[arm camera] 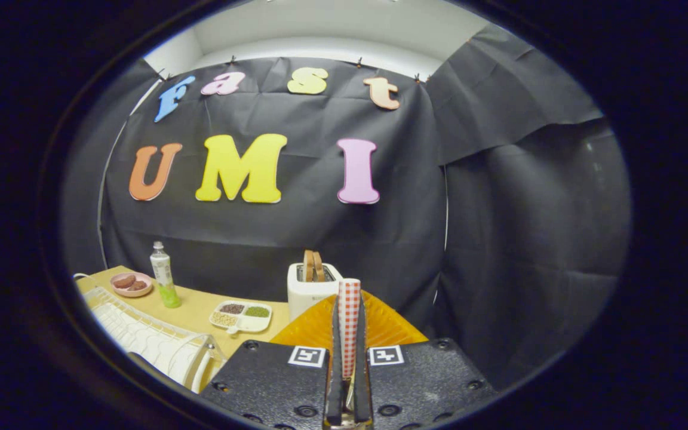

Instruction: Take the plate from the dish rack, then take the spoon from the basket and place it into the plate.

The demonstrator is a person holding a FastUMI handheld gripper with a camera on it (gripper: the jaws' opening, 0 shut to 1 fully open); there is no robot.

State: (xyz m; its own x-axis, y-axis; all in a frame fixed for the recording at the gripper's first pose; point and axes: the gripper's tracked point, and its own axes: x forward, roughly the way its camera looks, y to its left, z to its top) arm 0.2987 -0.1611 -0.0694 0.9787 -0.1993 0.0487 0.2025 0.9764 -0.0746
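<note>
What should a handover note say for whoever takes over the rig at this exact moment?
Gripper: fingers closed on the red-checked handle of the spoon, held upright between them.
Plate: the orange ribbed plate lies just ahead of the fingers, below the spoon, beside the white toaster.
Dish rack: white, off to the left on the wooden table, no plate in the part seen.
Done: plate appears out of the rack; spoon picked up.
Left: lower the spoon into the plate and release.
Nearby: divided snack tray, bottle, pink bowl.
</note>
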